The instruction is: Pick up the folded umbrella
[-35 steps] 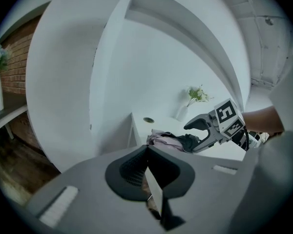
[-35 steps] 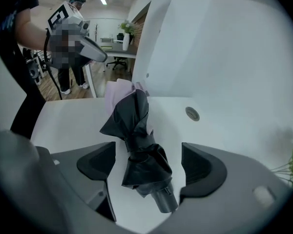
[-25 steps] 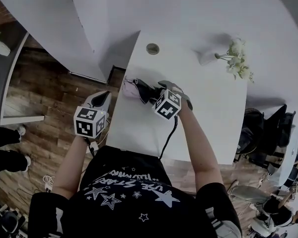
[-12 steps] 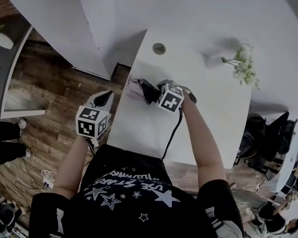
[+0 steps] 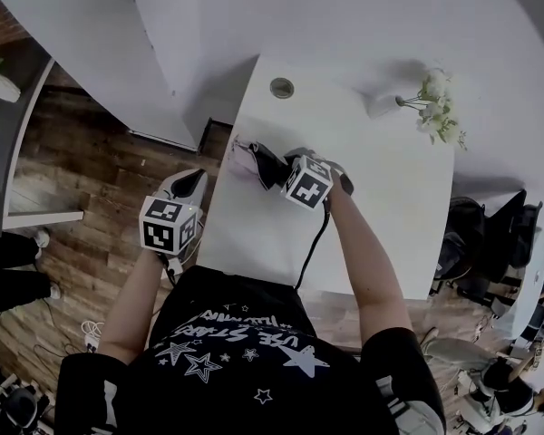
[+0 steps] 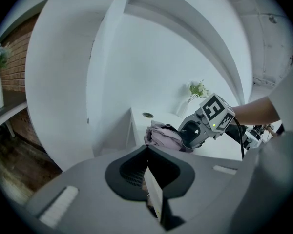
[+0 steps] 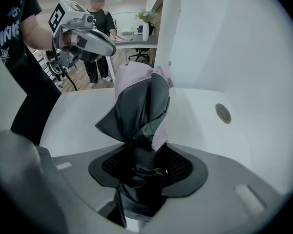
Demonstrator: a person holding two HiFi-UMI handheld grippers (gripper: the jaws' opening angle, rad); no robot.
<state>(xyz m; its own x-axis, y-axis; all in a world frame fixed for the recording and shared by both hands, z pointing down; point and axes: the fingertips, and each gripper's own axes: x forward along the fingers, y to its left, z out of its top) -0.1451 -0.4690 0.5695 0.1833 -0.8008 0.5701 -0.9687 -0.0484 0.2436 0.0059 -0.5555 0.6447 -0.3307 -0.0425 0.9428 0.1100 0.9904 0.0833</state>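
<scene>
Between the jaws of the right gripper [image 7: 139, 182] sits a bunched wad of dark fabric. This is the near end of the folded umbrella [image 7: 139, 106], and the jaws have just been closing onto it, with cloth filling the gap from side to side. I read that as a clenched hold, though on soft canopy folds rather than anything stiff that the pictures show.

From that hold the umbrella runs straight out ahead of the jaws. Its long axis is roughly in line with the gripper, the dark folds nearest and the pale pink end farthest from the pads. That far end points towards the edge of the white table [image 7: 88, 116], with the round cable port [image 7: 223, 113] off to the right of the jaws.

The reach and the grasp look done — the lift itself is what is left. The far end appears to lie low over the tabletop, and I cannot tell whether it rests there or has cleared it.

The left gripper [image 6: 154, 199] takes no part. Its jaws are pressed together on nothing, well back from the umbrella, off the table's side.
</scene>
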